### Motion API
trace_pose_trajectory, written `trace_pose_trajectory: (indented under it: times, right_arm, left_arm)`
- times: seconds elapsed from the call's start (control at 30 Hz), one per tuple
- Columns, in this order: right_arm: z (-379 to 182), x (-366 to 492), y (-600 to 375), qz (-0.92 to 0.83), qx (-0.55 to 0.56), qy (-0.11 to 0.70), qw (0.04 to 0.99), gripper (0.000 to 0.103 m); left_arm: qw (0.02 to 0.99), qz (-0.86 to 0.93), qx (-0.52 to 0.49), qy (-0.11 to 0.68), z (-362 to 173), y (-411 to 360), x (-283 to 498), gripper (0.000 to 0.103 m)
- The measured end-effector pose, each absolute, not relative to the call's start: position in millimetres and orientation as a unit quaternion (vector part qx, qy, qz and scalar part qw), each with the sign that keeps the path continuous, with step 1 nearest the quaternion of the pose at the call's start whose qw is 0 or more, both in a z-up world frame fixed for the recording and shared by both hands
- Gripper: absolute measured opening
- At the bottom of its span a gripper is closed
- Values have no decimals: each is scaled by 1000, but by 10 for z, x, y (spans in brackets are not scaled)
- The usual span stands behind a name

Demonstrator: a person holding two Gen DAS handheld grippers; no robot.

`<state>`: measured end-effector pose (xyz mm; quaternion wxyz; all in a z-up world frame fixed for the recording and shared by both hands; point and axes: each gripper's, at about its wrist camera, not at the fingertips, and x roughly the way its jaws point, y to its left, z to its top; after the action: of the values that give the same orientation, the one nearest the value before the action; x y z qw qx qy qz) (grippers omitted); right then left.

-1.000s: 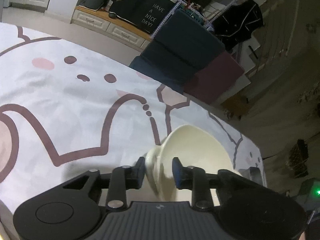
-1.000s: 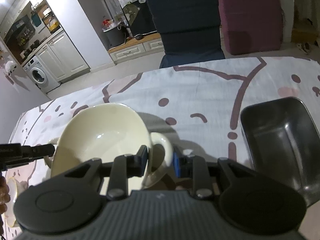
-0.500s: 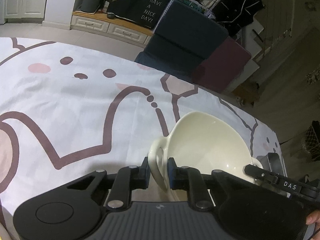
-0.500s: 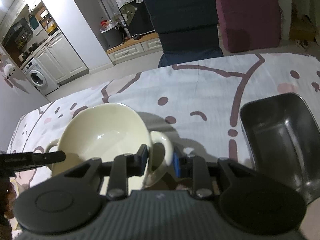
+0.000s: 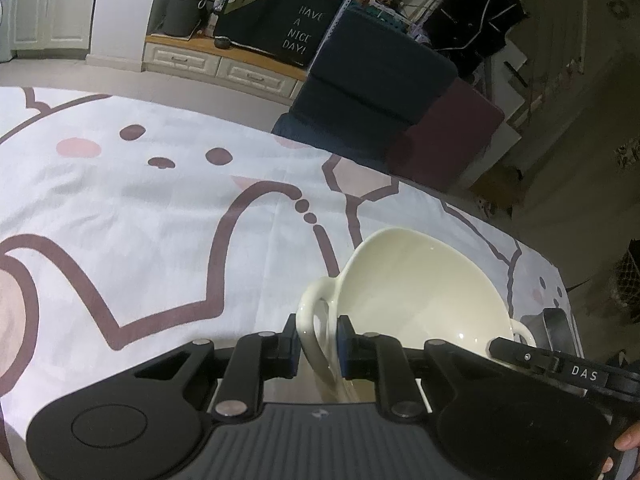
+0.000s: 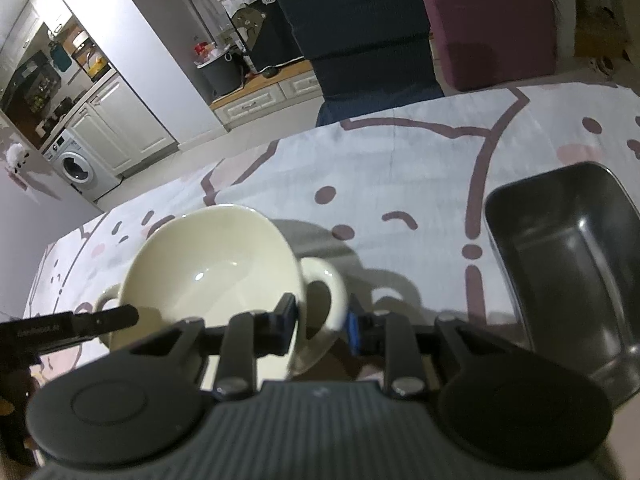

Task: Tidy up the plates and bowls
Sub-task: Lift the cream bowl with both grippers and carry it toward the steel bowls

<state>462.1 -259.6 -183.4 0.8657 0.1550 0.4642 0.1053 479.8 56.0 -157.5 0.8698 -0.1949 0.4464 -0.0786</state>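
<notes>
On the worktop (image 5: 120, 220) with its cartoon-print cloth sits a steel tray (image 6: 568, 248), and beside it a cream two-handled bowl (image 6: 208, 272) — left gripper (image 5: 318, 338) and right gripper (image 6: 322, 320) fingers each clench one handle.

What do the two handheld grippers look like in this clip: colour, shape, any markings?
Both are matte black. The left gripper and right gripper each have a ribbed grey top plate, two round side housings, silver pivot bolts and blue-padded fingers. White lettering reading DAS marks the right gripper as seen from the left wrist view.
</notes>
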Motion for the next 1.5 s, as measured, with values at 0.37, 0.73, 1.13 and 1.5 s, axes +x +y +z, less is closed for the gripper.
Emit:
trace_pose_trajectory:
  times: [0.37,0.73,1.13,1.5]
  right_arm:
    - [-1820,4588,-2565,100,149,460,870,29]
    - [-1788,4545,-2507,112,126,447,879,29]
    - [-1755,4517,-2522,112,128,438,883,29]
    - [-1664,4431,-2520,112,121,426,890,29]
  left_arm:
    - [877,-82,-188,435,-1577,550,4780,19]
    - [884,-81,-179,423,-1540,553,4748,19]
    - [888,-83,-185,414,-1487,562,4734,19]
    - [891,-87,-189,403,-1342,559,4656,19]
